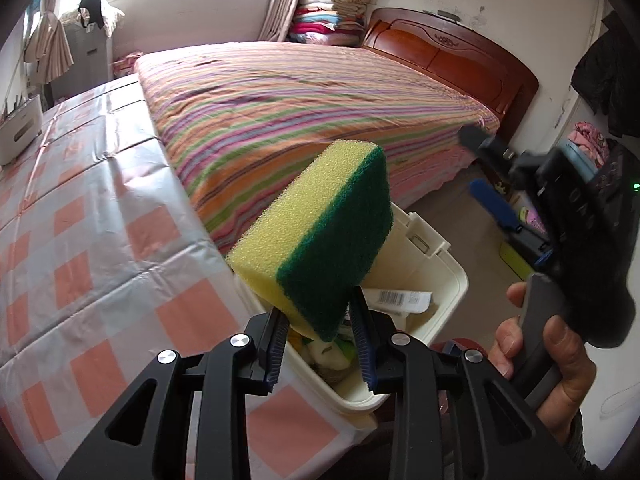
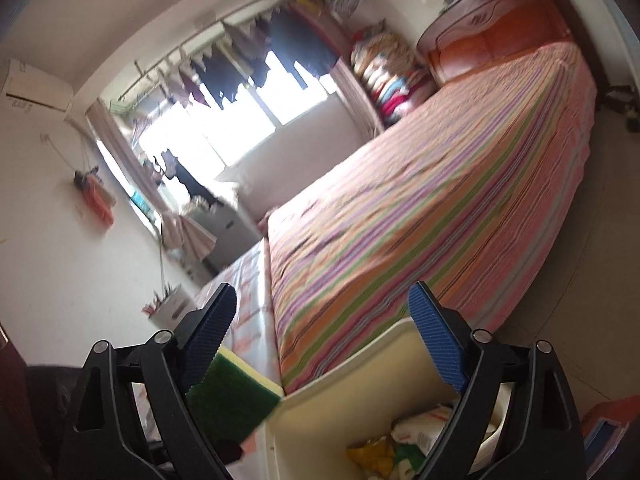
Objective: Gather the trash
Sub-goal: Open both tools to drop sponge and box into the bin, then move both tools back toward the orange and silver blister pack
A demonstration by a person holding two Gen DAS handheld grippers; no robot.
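Observation:
A yellow sponge with a green scouring face sticks up from my left gripper, which is shut on its lower end. It hangs over the near rim of a cream plastic bin that holds wrappers and packets. At the right of the left wrist view, a hand holds my right gripper beyond the bin. In the right wrist view the right gripper is open and empty above the bin, with the sponge beside its left finger.
The bin stands at the corner of a table under a pink checked cloth. A bed with a striped cover and a wooden headboard lies right behind. A white box sits at the table's far left.

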